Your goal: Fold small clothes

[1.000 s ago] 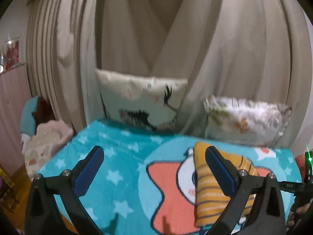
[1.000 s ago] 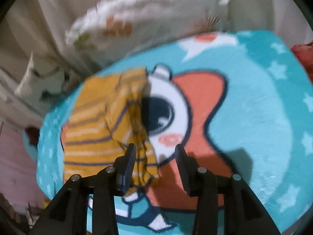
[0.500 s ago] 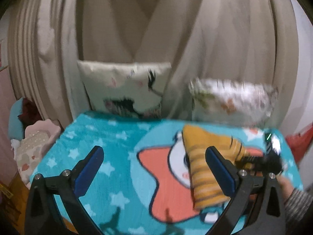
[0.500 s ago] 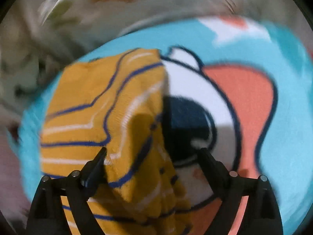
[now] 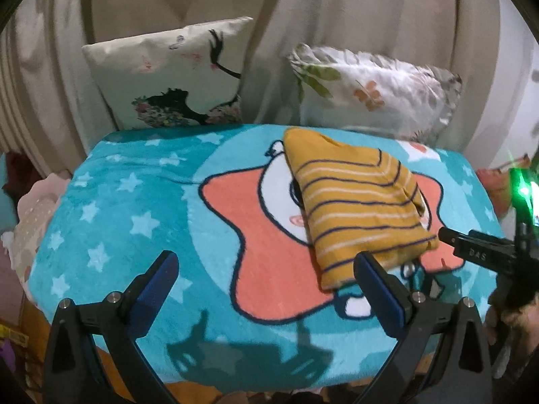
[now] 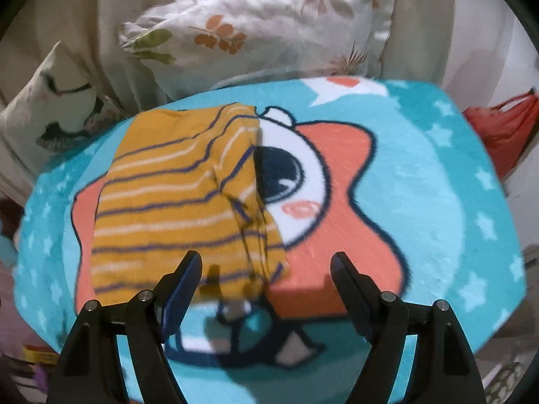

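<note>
A folded mustard-yellow garment (image 5: 357,202) with navy and white stripes lies flat on the turquoise star blanket (image 5: 134,208). It also shows in the right wrist view (image 6: 175,195), left of centre. My left gripper (image 5: 266,269) is open and empty, above the blanket's near edge, its right finger close to the garment's near corner. My right gripper (image 6: 266,269) is open and empty, just in front of the garment's near right corner. It also shows from the side in the left wrist view (image 5: 478,252), right of the garment.
Two cushions lean on beige curtains at the back: one with a black bird print (image 5: 175,74), one with leaf print (image 5: 370,87). A red item (image 6: 502,128) lies off the blanket's right side. Pink soft things (image 5: 30,222) sit at the left.
My right gripper has opened wide, let go of the garment and drawn back from it. The garment now lies flat and folded. The left gripper tilted down towards the blanket.
</note>
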`<state>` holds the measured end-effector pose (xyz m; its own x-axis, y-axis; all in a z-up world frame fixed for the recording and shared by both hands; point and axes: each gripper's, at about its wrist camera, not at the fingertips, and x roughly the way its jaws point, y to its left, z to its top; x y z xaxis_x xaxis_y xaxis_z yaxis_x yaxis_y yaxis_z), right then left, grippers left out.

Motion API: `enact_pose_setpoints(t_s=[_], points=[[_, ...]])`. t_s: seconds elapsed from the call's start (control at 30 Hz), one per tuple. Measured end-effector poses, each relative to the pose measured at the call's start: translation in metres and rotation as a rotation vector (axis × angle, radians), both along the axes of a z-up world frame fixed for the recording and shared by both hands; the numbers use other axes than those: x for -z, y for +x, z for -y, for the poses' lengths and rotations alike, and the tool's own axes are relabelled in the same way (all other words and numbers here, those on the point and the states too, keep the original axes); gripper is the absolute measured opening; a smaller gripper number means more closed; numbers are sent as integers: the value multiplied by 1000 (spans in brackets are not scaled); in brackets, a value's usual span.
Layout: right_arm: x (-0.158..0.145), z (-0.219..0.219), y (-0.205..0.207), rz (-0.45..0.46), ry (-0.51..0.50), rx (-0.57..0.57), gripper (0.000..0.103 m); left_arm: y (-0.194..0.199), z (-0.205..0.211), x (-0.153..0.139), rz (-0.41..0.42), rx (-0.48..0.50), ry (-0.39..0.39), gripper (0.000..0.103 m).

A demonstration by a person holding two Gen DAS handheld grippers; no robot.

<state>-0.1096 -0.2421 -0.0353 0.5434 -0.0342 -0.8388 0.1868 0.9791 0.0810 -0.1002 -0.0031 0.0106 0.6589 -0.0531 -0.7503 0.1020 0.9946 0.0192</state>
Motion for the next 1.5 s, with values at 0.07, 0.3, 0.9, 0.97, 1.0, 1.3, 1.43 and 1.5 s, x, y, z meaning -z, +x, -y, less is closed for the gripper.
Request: enact_pose_setpoints(t_s=[0.07,0.3,0.9,0.97,1.0,1.3,1.43,1.5], points=[[-4,-6,-15,19,-44,8,83,-3,2,5,-21,26,4,103],[-17,-21,-63,105,-230,148,83,-14,2,23,-85,79,25,103],[15,-67,-86,-58,-156,97,90,-44,-21,42,-144,109,69,103],[18,-72,-86,-66,-149,93,90,-45,-25,44,-148,105,71,103],[19,-74,-86,-70,-146,92,90,-46,-26,44,-150,104,70,103],[25,-86,-86,-98,-141,80,90,-47,-38,55,-202,93,42,103],[26,-90,-86,-101,-146,65,90,-47,-38,61,-229,91,32,103],[26,-92,-87,-102,-150,61,90,-47,-37,64,-243,96,26,103]])
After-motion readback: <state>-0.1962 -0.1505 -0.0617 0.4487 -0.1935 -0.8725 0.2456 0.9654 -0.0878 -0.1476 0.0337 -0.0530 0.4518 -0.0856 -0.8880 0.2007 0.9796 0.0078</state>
